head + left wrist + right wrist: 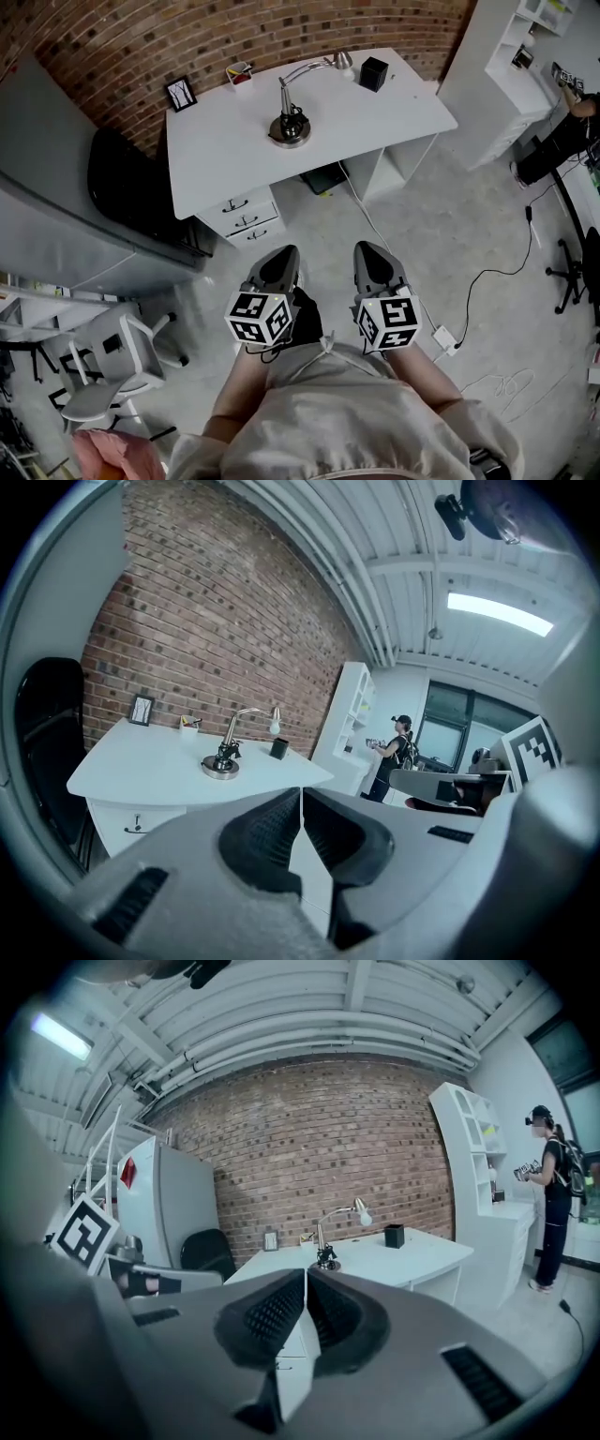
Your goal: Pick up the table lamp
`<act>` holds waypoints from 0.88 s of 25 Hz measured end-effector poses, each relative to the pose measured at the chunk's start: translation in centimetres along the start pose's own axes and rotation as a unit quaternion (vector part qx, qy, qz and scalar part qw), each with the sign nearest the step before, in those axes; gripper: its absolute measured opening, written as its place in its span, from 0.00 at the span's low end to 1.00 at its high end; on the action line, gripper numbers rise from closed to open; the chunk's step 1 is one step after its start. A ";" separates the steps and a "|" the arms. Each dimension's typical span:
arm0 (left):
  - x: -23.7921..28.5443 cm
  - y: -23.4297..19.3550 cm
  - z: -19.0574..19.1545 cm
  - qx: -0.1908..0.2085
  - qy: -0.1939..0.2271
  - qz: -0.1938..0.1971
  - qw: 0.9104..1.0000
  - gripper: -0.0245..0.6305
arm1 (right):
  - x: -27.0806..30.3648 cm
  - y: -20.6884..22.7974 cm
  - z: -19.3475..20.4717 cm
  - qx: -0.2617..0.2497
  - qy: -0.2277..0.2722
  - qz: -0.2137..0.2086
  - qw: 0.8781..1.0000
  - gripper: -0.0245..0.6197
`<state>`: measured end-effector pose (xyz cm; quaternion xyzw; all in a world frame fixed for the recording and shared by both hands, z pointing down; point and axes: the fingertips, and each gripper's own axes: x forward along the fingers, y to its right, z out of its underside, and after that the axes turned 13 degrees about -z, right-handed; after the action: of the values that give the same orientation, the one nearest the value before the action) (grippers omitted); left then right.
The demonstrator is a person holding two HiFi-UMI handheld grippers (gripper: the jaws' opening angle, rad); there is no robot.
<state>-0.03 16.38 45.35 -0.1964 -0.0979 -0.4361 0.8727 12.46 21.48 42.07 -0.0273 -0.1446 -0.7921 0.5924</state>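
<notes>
Head view looks steeply down on my two grippers, held side by side over the grey floor (441, 234), well apart from the white desk (394, 117). My left gripper (279, 255) has its jaws pressed together with nothing between them, and my right gripper (372, 251) is the same. Each gripper view shows its two ribbed pads meeting along one thin seam.

The table lamp (290, 129) stands upright near the middle of the desk. Its round metal base sits on the top, and its curved arm reaches far and right to a small shade. Something dark is bunched at the foot of the stem; I cannot tell what it is.

A picture frame (180, 93) stands at the far left corner. A small pen holder (240, 74) is to its right, and a black cup (373, 73) sits just beside the lamp's shade.

A black office chair (127, 183) left of the desk is partly hidden behind a tall grey unit (56, 187). A person (567, 141) in dark clothes is cut off by the right edge. My own sleeves cover the gripper handles.
</notes>
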 end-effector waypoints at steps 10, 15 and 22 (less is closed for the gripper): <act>12.7 -7.4 -8.2 0.003 -0.001 0.025 1.000 0.07 | 14.0 5.0 -4.9 0.002 -0.006 0.023 1.000 0.08; 18.5 -11.8 -12.3 0.009 -0.001 0.033 0.999 0.07 | 21.4 7.2 -7.2 0.009 -0.008 0.036 0.999 0.08; 23.4 -16.9 -14.0 -0.013 -0.016 0.013 1.000 0.07 | 28.5 8.7 -8.2 0.010 -0.029 0.028 0.999 0.08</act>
<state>0.47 -15.73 45.06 -0.2156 -0.1036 -0.4224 0.8743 13.32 -9.40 42.02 -0.0479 -0.1688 -0.7726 0.6102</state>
